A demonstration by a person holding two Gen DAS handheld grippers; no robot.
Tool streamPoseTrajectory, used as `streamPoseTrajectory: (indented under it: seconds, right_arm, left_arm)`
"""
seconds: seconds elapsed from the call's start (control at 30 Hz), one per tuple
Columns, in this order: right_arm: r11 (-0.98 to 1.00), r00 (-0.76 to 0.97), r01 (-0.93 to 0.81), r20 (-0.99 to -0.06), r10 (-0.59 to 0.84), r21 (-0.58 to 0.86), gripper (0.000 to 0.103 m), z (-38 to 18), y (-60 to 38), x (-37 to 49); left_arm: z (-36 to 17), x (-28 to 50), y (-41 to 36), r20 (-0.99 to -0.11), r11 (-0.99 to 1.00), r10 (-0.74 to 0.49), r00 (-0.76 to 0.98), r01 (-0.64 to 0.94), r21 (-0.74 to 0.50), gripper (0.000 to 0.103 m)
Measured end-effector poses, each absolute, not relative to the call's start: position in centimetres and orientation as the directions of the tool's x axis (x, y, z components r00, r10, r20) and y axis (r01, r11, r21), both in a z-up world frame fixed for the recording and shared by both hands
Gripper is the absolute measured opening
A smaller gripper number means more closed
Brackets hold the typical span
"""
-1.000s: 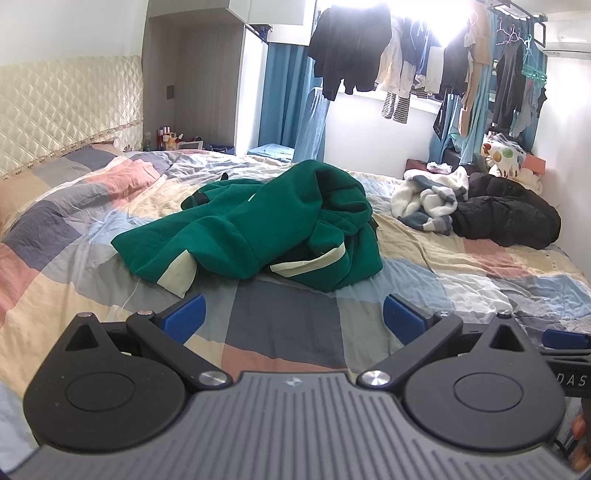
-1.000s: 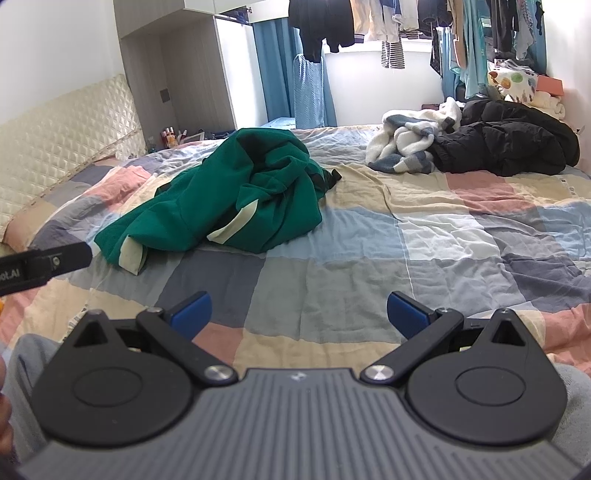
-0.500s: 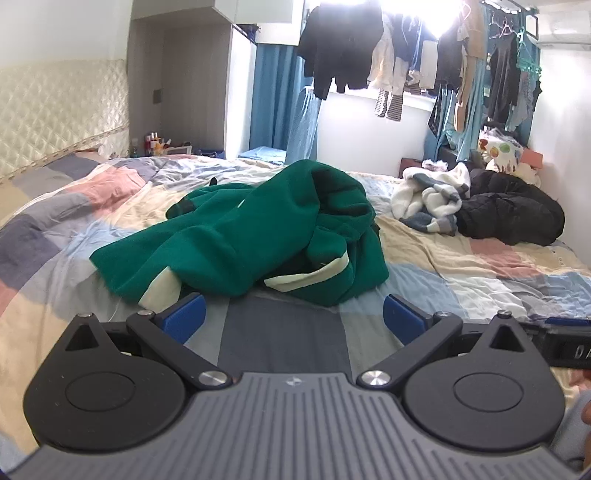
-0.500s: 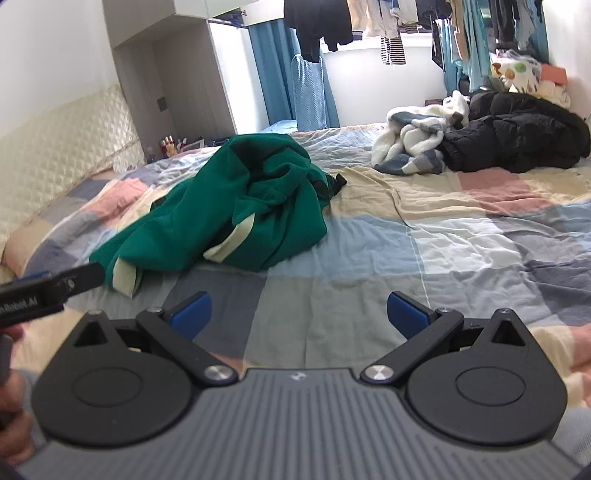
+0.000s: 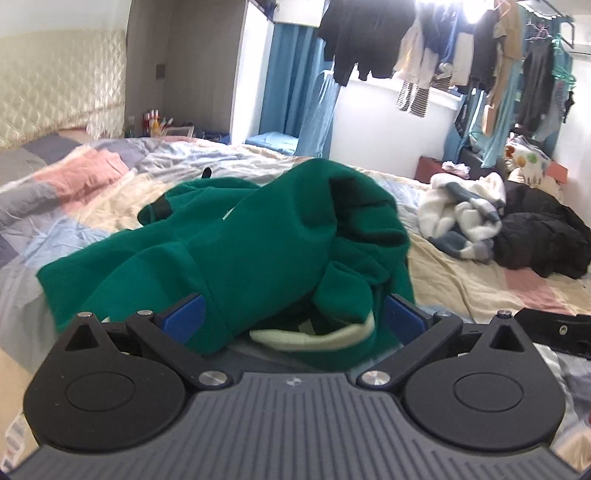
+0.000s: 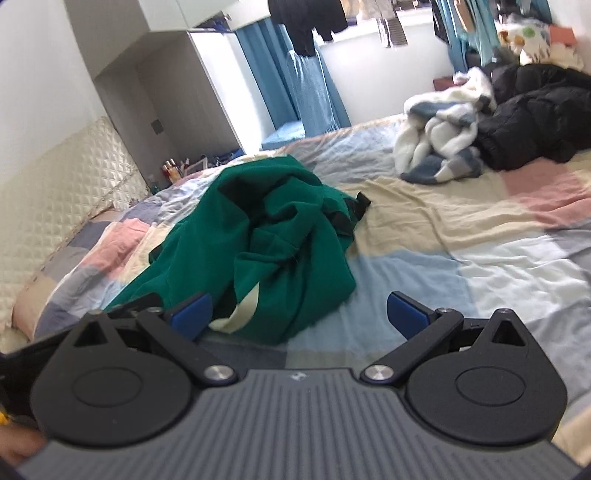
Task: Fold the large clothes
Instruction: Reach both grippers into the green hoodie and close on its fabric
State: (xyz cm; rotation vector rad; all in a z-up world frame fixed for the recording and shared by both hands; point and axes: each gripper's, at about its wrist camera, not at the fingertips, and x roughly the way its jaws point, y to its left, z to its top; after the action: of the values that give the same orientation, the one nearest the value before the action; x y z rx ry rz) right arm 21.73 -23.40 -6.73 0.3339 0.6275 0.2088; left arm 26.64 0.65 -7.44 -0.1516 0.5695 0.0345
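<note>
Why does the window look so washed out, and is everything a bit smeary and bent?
Left wrist view: the window glares white behind the hanging clothes, and the green garment is slightly blurred. Right wrist view: the wardrobe leans and curves from the fisheye lens, and the bedspread looks soft.

Left tongs [image 5: 293, 317] spread wide, crumpled green garment [image 5: 236, 251] between tips.

You've got one green fleece garment [image 5: 258, 243] crumpled in a heap on the patchwork quilt, unfolded. It's dark green with cream cuffs or trim showing at the near edge [image 5: 314, 334] and black trim patches near the top [image 6: 343, 218]. The middle humps up with a dark opening at the peak; one part spreads flat toward the headboard side. You can't tell sleeves from body in this bunch.
</note>
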Motion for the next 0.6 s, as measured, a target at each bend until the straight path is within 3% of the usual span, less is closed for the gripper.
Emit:
streamPoseTrajectory:
  seconds: [0.37, 0.57, 0.6]
  right_arm:
    - [0.852, 0.748, -0.132, -0.514, 0.421, 0.506, 0.102, -11.0, -22.2, 31.6]
    - [0.806, 0.704, -0.133, -0.517, 0.487, 0.577, 0.091, -14.4, -21.6, 36.1]
    - [0.803, 0.700, -0.134, -0.518, 0.491, 0.581, 0.086, -14.9, -21.4, 36.8]
  left_arm:
    - [-14.3, 36.7, 3.2, -0.577, 0.988, -0.033, 0.816, -0.061, -0.143, 0.103]
    - [-17.7, 39.2, 4.6, -0.567, 0.993, 0.000, 0.824, -0.069, -0.099, 0.102]
    - [-18.3, 39.7, 4.8, -0.561, 0.993, 0.006, 0.828, -0.070, -0.094, 0.102]
